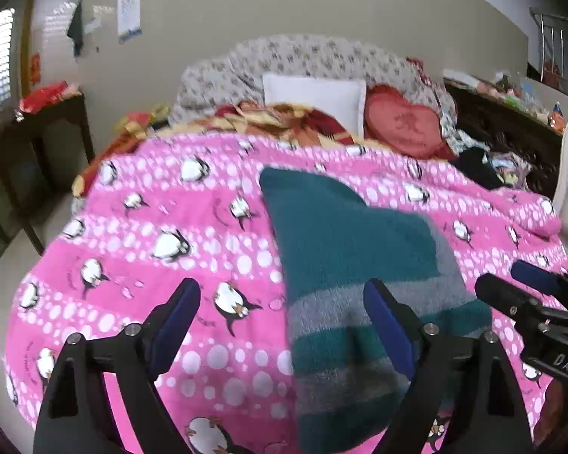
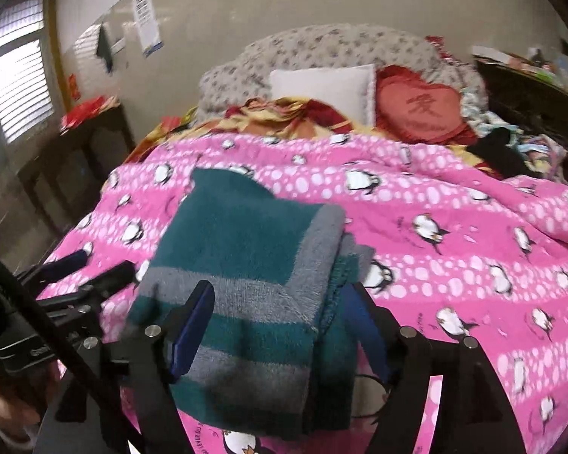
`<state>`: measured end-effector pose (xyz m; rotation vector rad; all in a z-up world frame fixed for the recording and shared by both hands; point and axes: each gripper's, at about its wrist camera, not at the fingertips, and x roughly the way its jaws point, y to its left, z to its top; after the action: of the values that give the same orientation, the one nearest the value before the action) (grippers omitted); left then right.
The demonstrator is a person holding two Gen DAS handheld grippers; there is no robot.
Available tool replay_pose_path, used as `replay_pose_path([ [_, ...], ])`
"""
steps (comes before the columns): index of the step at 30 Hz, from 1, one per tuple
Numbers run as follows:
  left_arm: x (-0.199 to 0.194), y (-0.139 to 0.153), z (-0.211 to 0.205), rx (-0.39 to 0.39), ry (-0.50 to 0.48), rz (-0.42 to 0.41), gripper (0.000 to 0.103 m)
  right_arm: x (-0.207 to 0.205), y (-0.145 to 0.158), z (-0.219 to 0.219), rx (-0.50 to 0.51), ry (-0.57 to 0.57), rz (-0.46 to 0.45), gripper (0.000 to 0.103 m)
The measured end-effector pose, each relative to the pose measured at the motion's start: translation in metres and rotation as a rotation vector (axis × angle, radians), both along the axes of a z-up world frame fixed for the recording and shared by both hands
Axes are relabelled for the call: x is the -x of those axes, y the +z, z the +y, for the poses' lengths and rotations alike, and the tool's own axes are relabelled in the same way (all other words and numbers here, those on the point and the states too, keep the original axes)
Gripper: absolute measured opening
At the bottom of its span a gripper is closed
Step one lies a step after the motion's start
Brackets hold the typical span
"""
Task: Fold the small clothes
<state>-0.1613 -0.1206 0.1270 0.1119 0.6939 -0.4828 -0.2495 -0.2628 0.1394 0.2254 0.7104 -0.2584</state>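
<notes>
Sock (image 1: 344,249) (teal/grey stripes, fuzzy) lies folded on pink blanket (image 1: 170,227) on the bed. Left gripper (image 1: 282,306) open, fingers straddling its left edge. Right gripper (image 2: 280,302) open, straddling the sock's near end.

Bed (image 1: 492,121), pink blanket (image 1: 170,234), seemingly fuzzy socks (image 1: 340,249)

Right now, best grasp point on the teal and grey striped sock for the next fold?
Take the striped sock at its near cuff end, the part closest to both cameras, coming from the near bed edge with open jaws low to the pink penguin blanket. It looks already doubled over, with stacked edges along its right side, so probably pinch all layers together.
</notes>
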Motion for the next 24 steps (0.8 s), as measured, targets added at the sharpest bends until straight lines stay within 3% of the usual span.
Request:
replay_pose_path([
  [8,0.013,0.005,0.0,0.011,-0.022,0.026,0.092,0.02,0.008,0.002,0.057,-0.079,-0.006,0.088],
  [24,0.023,0.003,-0.001,-0.01,-0.026,0.013,0.092,0.025,0.007,0.004,0.047,-0.086,0.001,0.094],
])
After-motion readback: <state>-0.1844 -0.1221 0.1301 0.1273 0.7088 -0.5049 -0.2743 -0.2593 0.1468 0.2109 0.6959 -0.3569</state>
